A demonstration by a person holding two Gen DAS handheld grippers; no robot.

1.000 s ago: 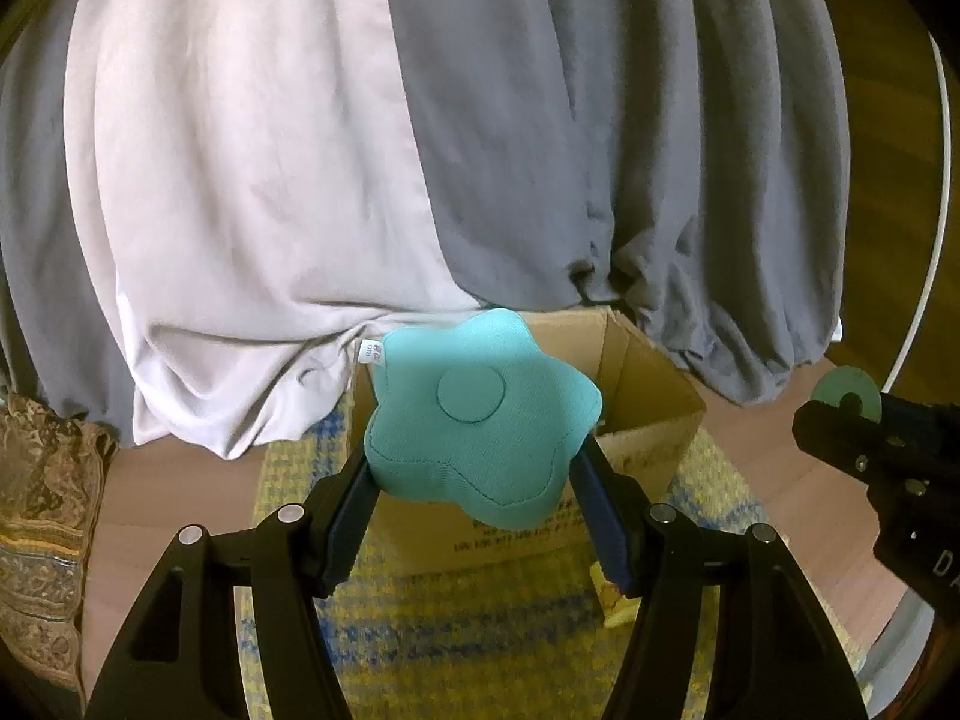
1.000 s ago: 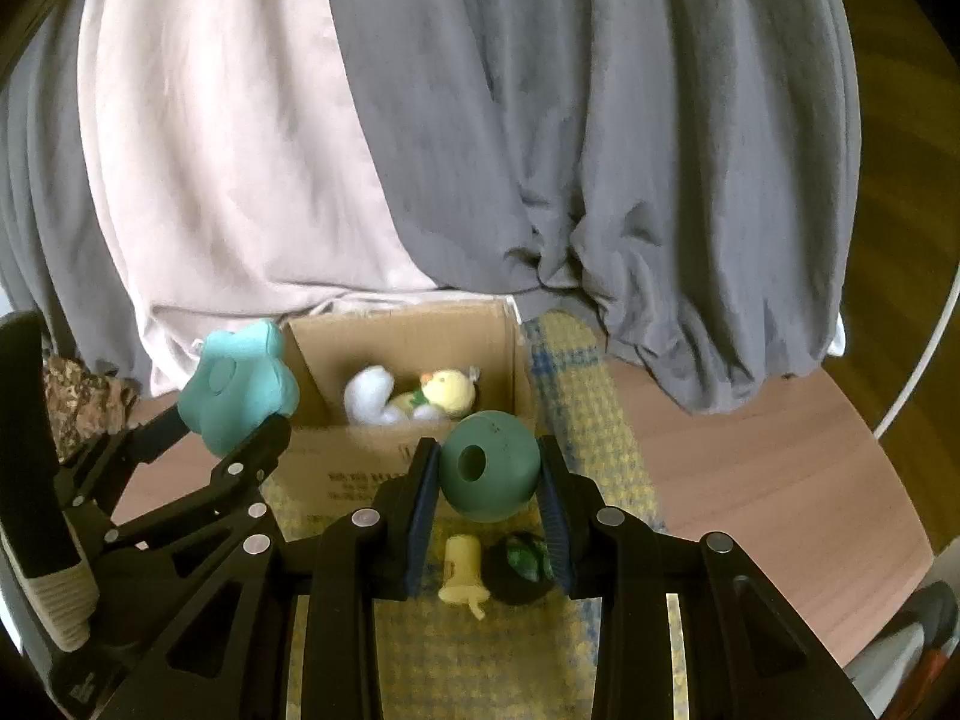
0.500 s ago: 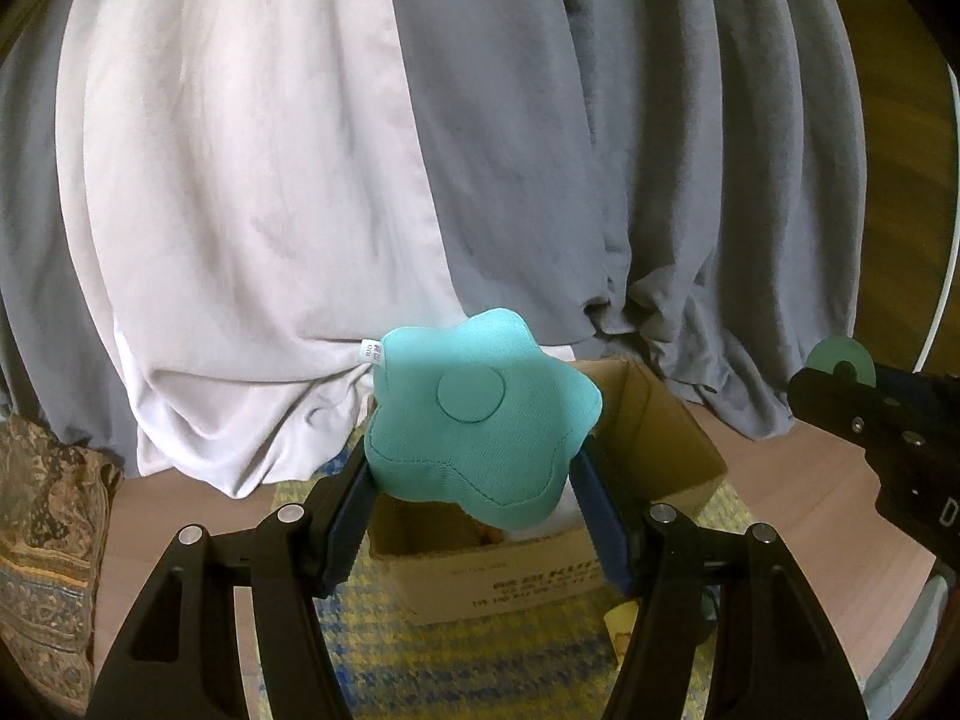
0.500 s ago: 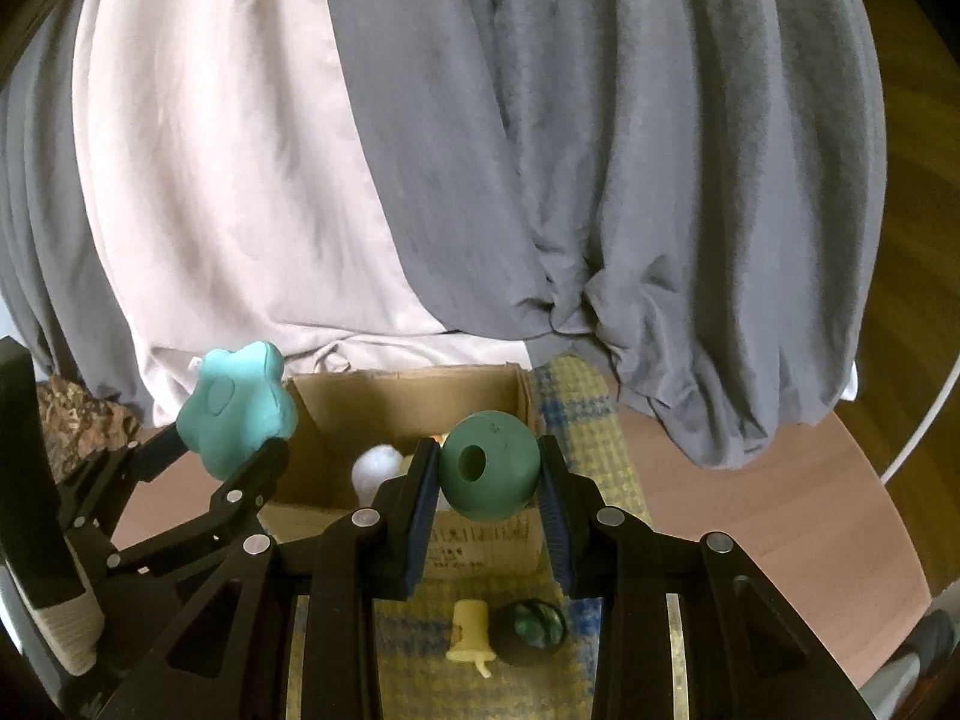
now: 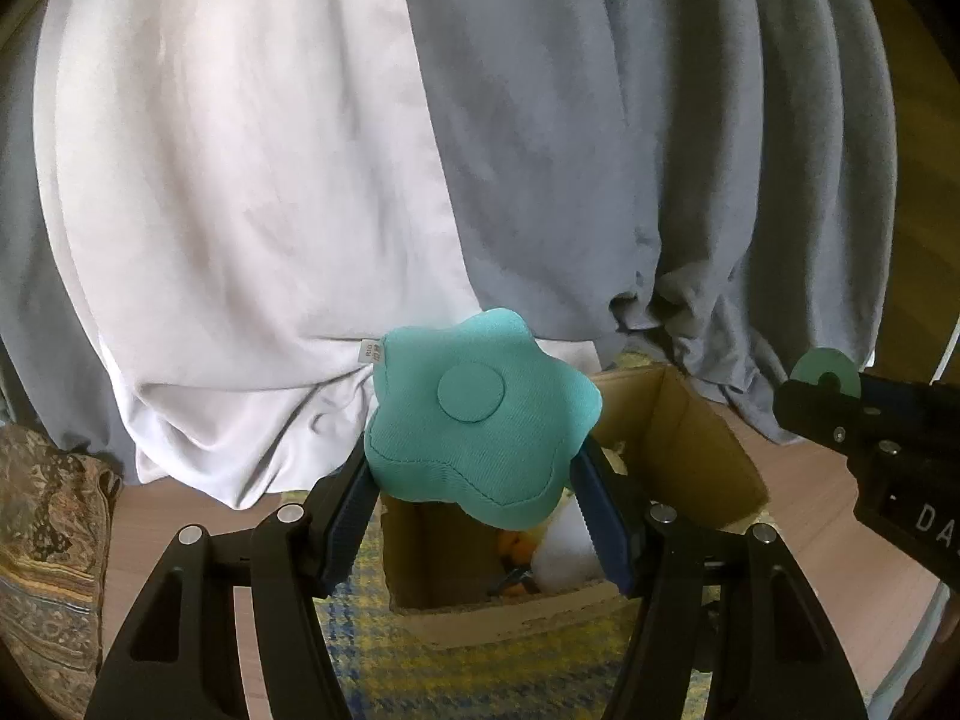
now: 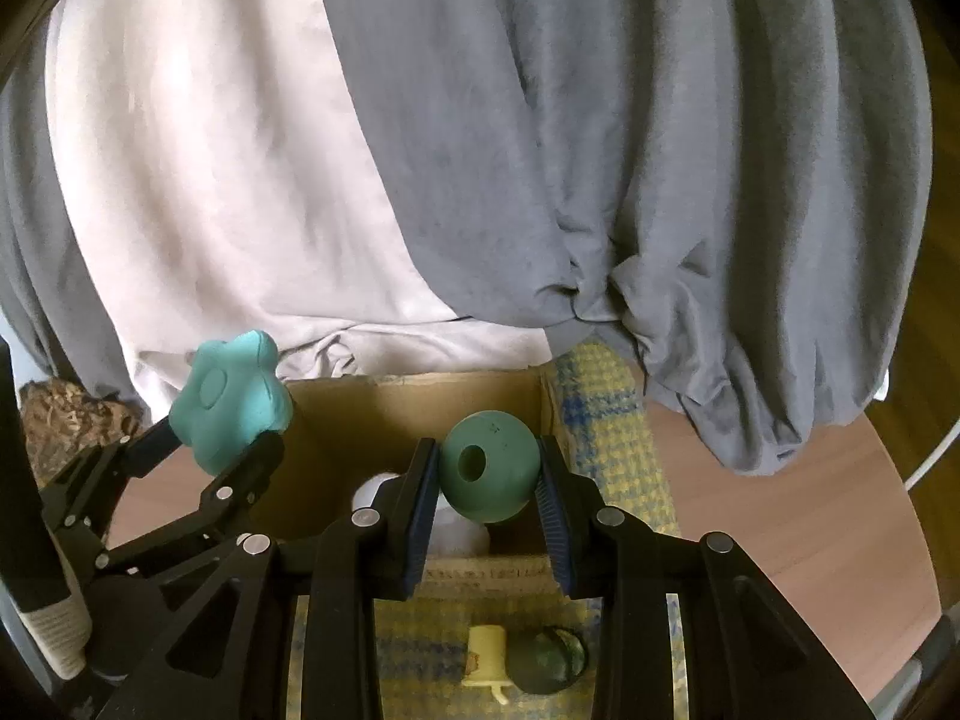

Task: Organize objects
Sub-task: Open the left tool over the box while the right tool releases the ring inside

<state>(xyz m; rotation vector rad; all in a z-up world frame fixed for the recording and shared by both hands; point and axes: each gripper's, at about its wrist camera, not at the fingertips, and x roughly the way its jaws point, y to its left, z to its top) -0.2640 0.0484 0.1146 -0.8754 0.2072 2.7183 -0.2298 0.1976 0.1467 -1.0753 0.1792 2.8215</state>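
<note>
Teal flower-shaped plush cushion (image 5: 480, 426) we are pinching in our left gripper (image 5: 477, 501), above open cardboard box (image 5: 690, 438), dark green holed rubber ball (image 6: 487, 467) we are clamping in our right gripper (image 6: 487, 495).

A home room: floor-length grey and white curtains (image 6: 540, 180) pool on a wooden floor (image 6: 780, 510) beside a checked rug (image 6: 606, 420).
</note>
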